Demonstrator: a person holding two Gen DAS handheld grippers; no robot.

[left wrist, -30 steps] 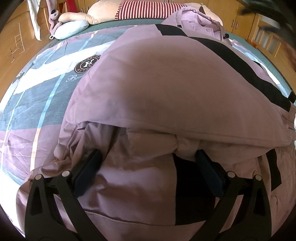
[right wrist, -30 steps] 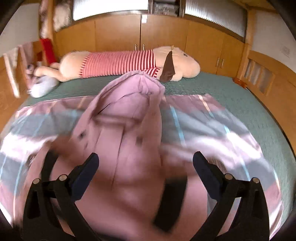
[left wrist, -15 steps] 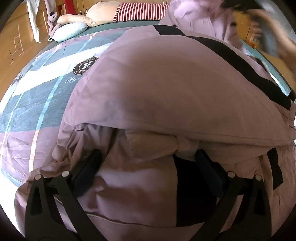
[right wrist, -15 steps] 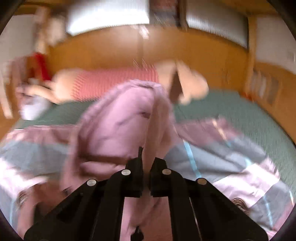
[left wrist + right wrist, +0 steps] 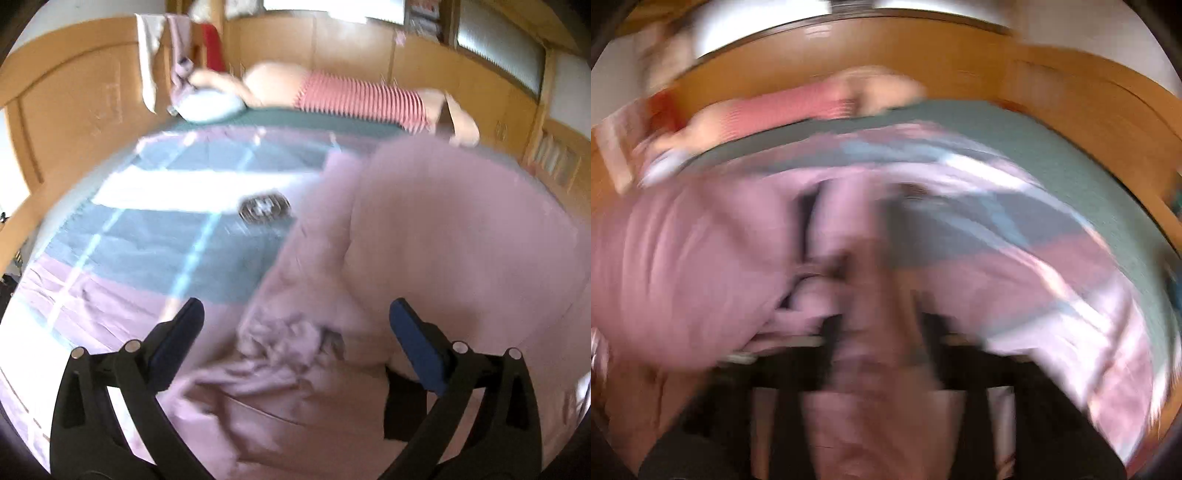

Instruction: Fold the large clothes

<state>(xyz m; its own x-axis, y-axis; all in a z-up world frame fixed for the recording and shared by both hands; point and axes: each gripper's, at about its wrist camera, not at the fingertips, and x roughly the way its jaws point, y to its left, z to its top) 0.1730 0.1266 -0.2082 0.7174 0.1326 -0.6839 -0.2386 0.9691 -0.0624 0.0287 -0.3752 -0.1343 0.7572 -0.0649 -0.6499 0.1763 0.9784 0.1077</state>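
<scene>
Left gripper [image 5: 293, 325] lifted; jacket [image 5: 424, 236] between fingers [image 5: 413, 332] (untouched).

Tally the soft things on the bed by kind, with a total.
Pink garment: 1
Striped plush toy: 1
Pale blue cushion: 1
Patterned bedspread: 1
Total: 4
</scene>
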